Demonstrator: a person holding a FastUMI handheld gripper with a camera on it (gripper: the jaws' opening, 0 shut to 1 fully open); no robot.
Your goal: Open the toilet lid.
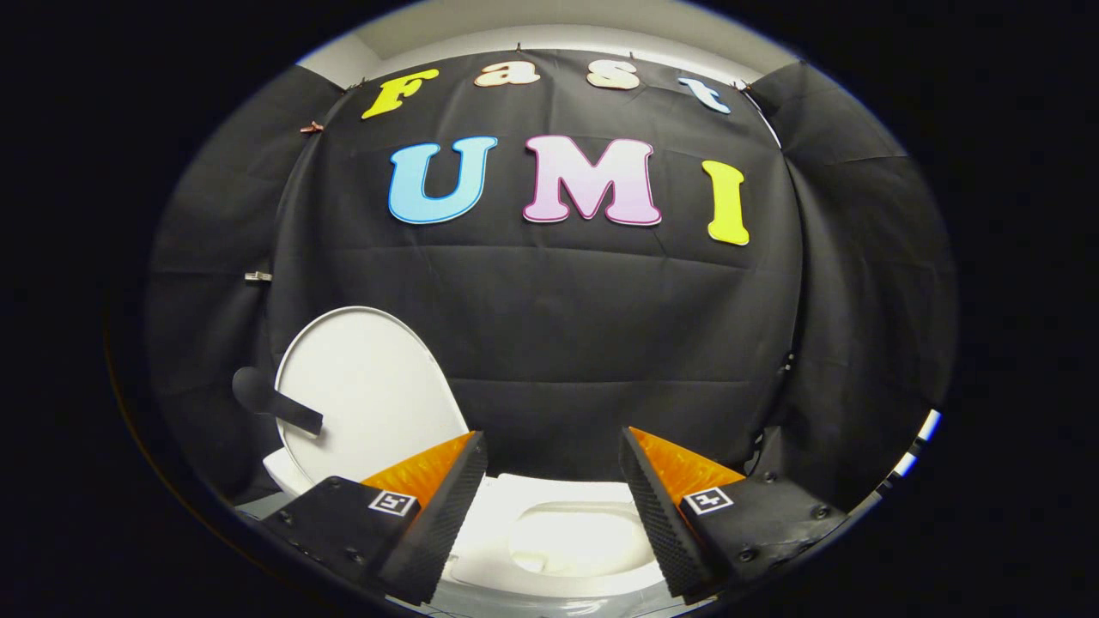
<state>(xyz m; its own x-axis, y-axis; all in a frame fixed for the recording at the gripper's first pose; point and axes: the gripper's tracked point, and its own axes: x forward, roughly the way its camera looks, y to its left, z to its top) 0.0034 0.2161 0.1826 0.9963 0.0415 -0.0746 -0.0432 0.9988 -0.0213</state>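
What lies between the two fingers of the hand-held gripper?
In the gripper view, the hand-held gripper is open and grips nothing; through the gap shows the white toilet bowl below. The raised lid stands off beyond the left finger.

Black cloth wall [549, 343] hanging behind, creased in horizontal folds, clipped along the top edge; pale ceiling strip [549, 39] above it.

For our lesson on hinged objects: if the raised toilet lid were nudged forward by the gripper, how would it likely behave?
The toilet lid stands upright beside the open gripper, so it would probably swing down on its hinge rather than slide. It looks like a stiff, smooth shell, so likely rigid and slippery. The dark tab on it may offer better purchase.
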